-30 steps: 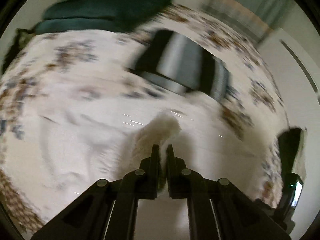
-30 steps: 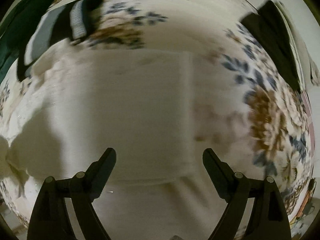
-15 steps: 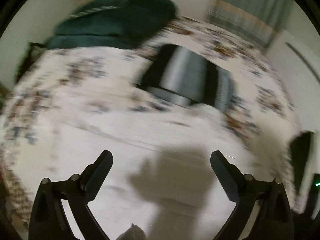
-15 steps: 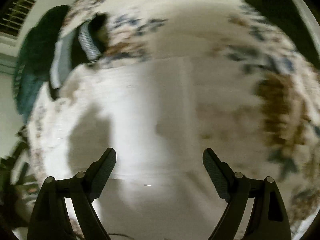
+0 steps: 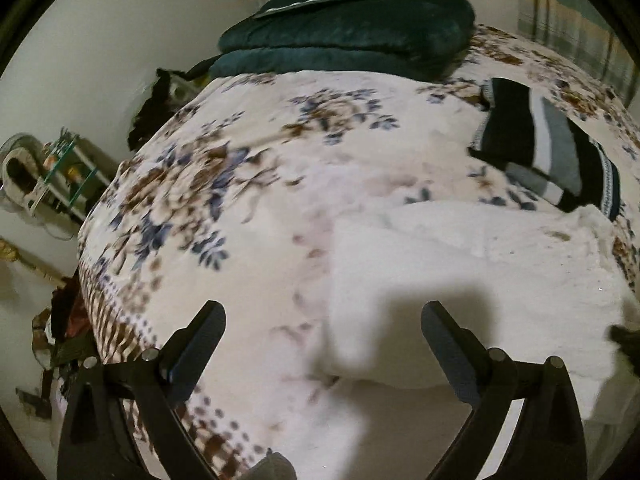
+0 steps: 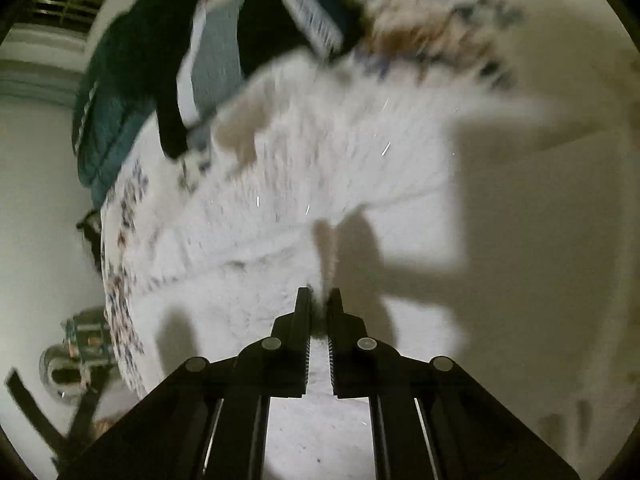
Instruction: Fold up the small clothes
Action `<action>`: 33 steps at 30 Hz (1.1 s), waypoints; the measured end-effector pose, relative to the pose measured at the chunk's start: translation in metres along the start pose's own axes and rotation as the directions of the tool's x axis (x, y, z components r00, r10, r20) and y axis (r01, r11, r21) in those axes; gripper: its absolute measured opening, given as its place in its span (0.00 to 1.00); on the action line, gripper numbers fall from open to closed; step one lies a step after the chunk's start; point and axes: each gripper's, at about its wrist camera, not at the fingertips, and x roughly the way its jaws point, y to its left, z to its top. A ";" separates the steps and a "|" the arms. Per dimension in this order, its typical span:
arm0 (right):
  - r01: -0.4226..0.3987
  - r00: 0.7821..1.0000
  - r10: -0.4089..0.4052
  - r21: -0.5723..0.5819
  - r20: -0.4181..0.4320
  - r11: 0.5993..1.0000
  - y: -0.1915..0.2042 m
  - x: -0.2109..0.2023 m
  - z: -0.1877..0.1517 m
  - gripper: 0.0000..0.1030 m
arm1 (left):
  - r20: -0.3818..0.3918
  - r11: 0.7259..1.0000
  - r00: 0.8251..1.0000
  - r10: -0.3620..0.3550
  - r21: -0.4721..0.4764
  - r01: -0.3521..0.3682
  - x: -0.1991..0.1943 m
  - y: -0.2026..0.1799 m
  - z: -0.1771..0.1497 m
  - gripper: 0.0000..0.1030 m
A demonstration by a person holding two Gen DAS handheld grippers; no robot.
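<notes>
White fleece garment (image 6: 320, 168) pinched at its near edge by right gripper (image 6: 319, 300), stretching ahead-left toward idle, wide-open left gripper (image 5: 323, 318).

Open left gripper (image 5: 322, 328), white garment (image 5: 472, 280), floral bedspread (image 5: 224, 184)

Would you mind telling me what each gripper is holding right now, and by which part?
The right gripper pinches a raised fold of the white fluffy garment; the left gripper holds nothing.
</notes>
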 end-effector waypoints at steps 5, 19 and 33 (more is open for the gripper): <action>0.090 0.993 -0.094 0.056 0.074 0.994 -0.037 -0.062 0.012 0.07 | -0.016 0.998 0.999 -0.030 -0.053 0.030 0.011 0.011 0.005 0.97; 0.411 0.911 -0.411 -0.008 -0.010 0.912 -0.106 -0.055 0.038 0.14 | -0.108 0.988 0.991 -0.081 0.125 0.095 0.090 -0.070 0.033 0.97; 0.435 0.894 -0.435 -0.024 -0.107 0.900 -0.090 -0.021 0.016 0.50 | -0.181 0.946 0.970 -0.165 0.248 0.207 0.105 -0.086 0.007 0.97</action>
